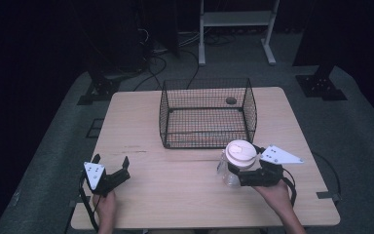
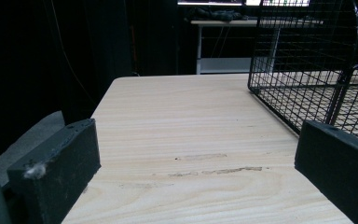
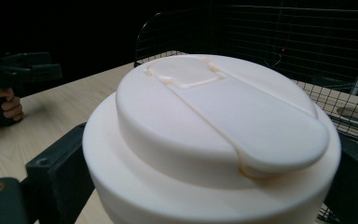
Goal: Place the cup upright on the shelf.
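Wooden table (image 1: 185, 190): right gripper (image 1: 238, 173) clamping white-lidded jar (image 1: 236, 161).

This looks like a lab or recording studio. Black curtains (image 1: 24, 48) wall off a dark room, cables (image 1: 156, 66) run across grey carpet (image 1: 360, 126), black stand bases (image 1: 321, 87) flank a lone wooden table (image 1: 141, 122), and a white metal frame (image 1: 236, 29) stands behind.
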`<state>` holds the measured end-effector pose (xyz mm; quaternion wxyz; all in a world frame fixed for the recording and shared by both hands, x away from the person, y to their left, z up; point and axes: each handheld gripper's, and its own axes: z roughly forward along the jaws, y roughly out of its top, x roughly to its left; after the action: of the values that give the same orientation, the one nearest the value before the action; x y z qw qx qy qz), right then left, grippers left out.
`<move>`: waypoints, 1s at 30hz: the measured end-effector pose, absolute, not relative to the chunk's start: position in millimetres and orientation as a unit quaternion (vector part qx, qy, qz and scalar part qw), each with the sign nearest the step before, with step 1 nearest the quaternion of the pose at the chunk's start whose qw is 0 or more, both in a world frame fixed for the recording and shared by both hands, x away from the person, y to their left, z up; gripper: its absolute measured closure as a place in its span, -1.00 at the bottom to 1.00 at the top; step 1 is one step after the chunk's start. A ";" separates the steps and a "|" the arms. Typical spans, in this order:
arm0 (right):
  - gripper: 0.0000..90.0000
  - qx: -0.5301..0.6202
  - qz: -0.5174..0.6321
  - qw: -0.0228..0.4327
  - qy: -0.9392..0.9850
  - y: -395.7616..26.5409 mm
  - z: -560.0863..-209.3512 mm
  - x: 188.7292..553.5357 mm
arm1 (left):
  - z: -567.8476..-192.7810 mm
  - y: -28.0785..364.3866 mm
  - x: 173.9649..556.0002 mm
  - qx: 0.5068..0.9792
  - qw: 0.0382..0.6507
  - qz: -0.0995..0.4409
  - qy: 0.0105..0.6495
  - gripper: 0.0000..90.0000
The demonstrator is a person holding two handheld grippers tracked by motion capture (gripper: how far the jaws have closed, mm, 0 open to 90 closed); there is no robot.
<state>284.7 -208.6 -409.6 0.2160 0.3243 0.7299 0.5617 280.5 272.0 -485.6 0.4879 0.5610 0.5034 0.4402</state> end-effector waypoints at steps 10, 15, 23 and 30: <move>-0.90 0.325 0.558 0.221 0.731 -208.7 -406.8 284.8 | -485.6 271.8 280.3 0.562 0.488 0.440 0.503 -1.00; -0.90 0.324 0.562 0.224 0.727 -208.2 -400.2 285.5 | -485.6 271.9 280.4 0.562 0.489 0.439 0.503 -1.00; -0.90 0.313 0.572 0.233 0.721 -204.9 -373.2 290.9 | -485.6 271.9 280.5 0.562 0.489 0.439 0.503 -1.00; -0.90 0.296 0.588 0.220 0.720 -197.5 -346.6 294.5 | -485.8 272.3 280.9 0.562 0.489 0.436 0.504 -1.00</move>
<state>294.5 -197.5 -346.6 0.2202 0.2964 0.7201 0.5875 280.9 272.3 -485.8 0.4893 0.5625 0.5040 0.4362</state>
